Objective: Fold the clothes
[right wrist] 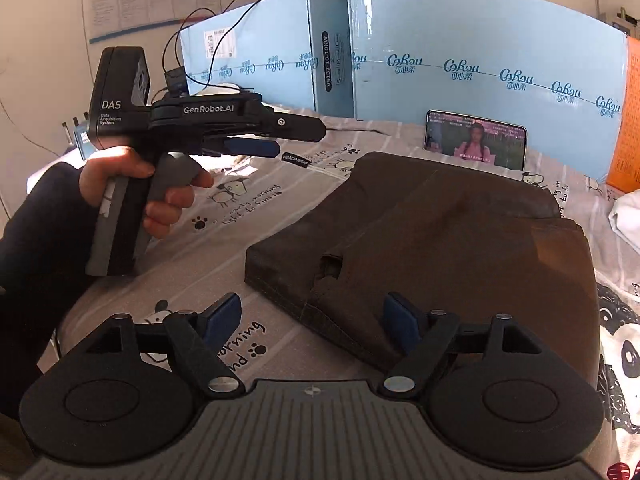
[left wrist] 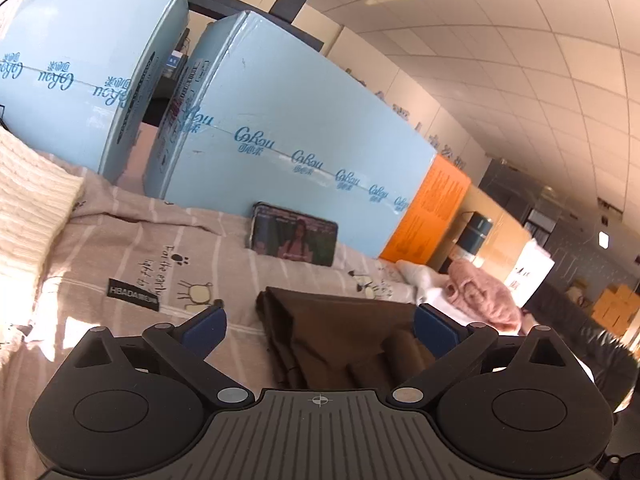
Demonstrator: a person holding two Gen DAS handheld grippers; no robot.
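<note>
Both grippers, left [left wrist: 318, 326] and right [right wrist: 314, 316], gape wide, empty; brown garment [right wrist: 448, 248] at twelve o'clock may unfold if snagged.

The folded garment [right wrist: 448, 240] is plain dark brown. Under it, the bedsheet [right wrist: 248, 208] is beige-grey with white stripes, black paw prints and cartoon animals. At twelve o'clock stand pale blue boxes [right wrist: 480, 44] with teal lettering; at three o'clock in the left wrist view, a fuzzy pink sweater [left wrist: 484, 296]; at nine, a cream ribbed knit [left wrist: 28, 208].
</note>
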